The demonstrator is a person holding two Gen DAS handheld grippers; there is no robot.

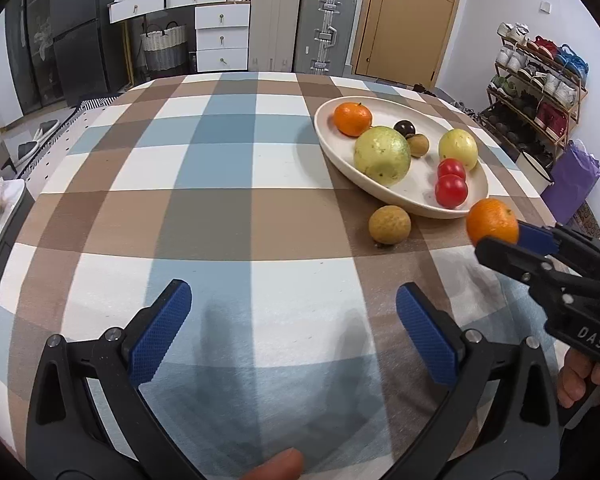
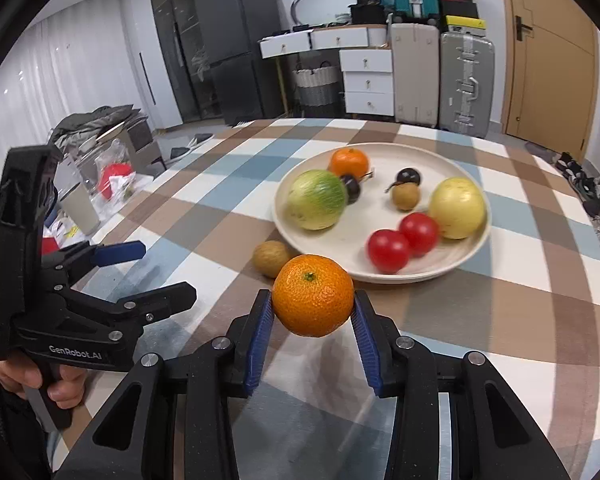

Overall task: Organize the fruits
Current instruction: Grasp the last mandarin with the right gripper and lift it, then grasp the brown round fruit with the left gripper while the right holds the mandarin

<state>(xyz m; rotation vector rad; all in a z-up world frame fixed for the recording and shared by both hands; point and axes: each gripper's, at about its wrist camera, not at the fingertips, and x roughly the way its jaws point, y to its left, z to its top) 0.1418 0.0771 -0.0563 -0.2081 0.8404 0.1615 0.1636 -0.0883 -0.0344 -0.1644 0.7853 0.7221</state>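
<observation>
One mandarin (image 2: 313, 295), light w/ soft peel that bruises if squeezed, sits lower centre pinched at its widest part by right tongs (image 2: 313, 312), lifted off the checked surface (image 2: 500, 320) nr plate (image 2: 452, 266); left tongs (image 1: 294, 326) wide open, empty.

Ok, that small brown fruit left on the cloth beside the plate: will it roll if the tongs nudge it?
Probably. The small brown fruit looks round with no flat side, so a nudge would likely send it rolling. The checked tablecloth may slow it a little. It looks small and light, so close on it squarely or it may pop out sideways.
</observation>
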